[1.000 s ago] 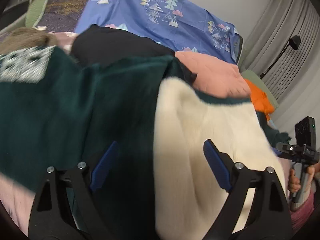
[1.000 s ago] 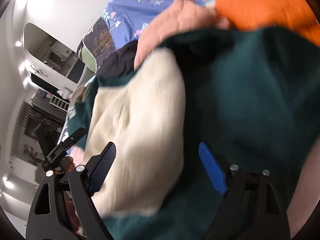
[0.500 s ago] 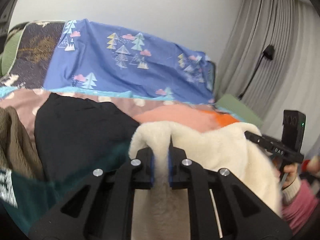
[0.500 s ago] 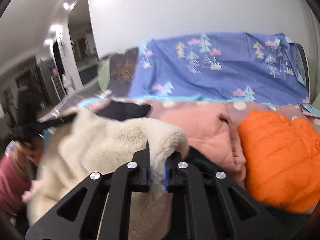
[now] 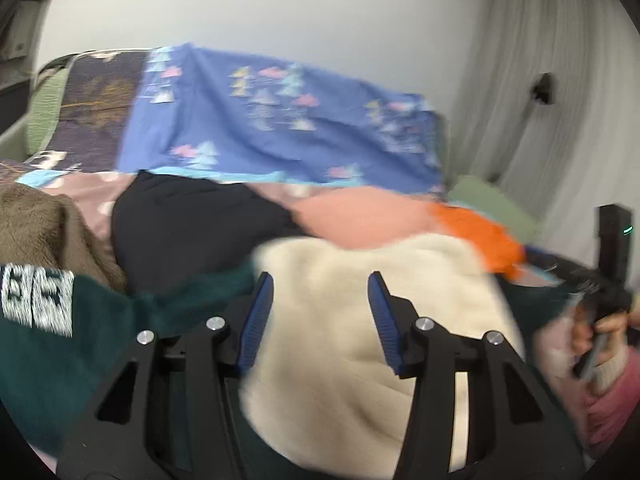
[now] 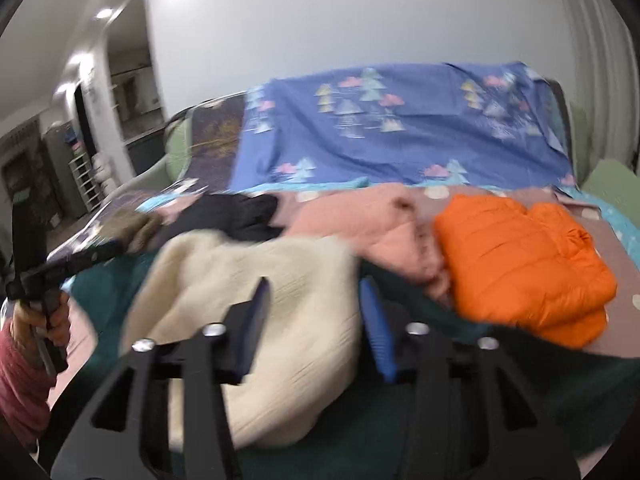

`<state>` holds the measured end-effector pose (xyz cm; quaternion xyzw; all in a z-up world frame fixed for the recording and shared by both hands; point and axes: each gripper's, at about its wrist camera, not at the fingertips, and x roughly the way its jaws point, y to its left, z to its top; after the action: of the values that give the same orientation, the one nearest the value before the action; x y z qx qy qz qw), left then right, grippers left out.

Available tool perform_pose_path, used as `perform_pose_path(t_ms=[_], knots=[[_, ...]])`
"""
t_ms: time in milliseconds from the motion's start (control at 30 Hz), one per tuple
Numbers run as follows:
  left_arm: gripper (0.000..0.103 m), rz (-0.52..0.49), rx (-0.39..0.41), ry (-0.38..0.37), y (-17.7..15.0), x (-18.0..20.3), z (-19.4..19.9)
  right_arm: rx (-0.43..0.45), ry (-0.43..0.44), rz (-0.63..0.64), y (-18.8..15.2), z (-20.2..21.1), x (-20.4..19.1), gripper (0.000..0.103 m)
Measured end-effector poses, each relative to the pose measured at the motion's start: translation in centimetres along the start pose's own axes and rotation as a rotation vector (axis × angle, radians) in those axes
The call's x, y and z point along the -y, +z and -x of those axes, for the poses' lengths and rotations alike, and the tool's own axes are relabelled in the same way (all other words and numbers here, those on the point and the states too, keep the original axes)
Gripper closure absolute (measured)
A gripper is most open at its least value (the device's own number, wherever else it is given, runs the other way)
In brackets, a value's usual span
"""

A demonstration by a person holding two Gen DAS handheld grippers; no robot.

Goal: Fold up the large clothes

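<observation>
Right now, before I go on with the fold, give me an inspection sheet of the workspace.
Surface: bed, brownish dotted cover, blue tree-print sheet draped at its far end.
Job's things: cream fleece garment lying on dark green garment.
Clutter: orange puffer jacket, pink garment, black garment, brown fleece.
Grippers: left gripper and right gripper opening, pads off the cream fleece.
Cables: nothing seen.
Surroundings: white wall, curtain, doorway to another room.
</observation>
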<state>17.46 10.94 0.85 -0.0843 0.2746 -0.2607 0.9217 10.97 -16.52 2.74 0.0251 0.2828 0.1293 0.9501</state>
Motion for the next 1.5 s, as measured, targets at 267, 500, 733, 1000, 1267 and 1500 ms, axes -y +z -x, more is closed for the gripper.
perform_pose_path(t_ms=[267,500,733,1000,1267,1500], knots=[[0.063,-0.002,-0.355,0.028,-9.0,4.9,-8.1,-0.383,-0.092,-0.071,-9.8,-8.3,-2.5,0.078],[0.058,0.030,-0.276,0.030,-6.9,4.9,-4.9,-0.304,-0.069,-0.046,-6.6,-3.9,-3.8,0.072],[0.031,0.090,-0.111,0.137,-6.9,1.7,4.4,-0.292,0.008,-0.112,-6.6,-2.6,-7.6,0.063],[0.030,0.439,0.005,0.394,-11.6,-11.3,14.4,-0.327,-0.175,0.023,-10.9,-8.6,-11.3,0.050],[0.025,0.808,0.177,0.472,-13.9,-25.4,21.2,-0.239,-0.175,0.081,-11.8,-7.7,-11.6,0.044],[0.025,1.155,0.330,0.281,-16.4,-35.4,19.8,-0.225,-0.152,0.063,-12.2,-7.1,-11.3,0.042]])
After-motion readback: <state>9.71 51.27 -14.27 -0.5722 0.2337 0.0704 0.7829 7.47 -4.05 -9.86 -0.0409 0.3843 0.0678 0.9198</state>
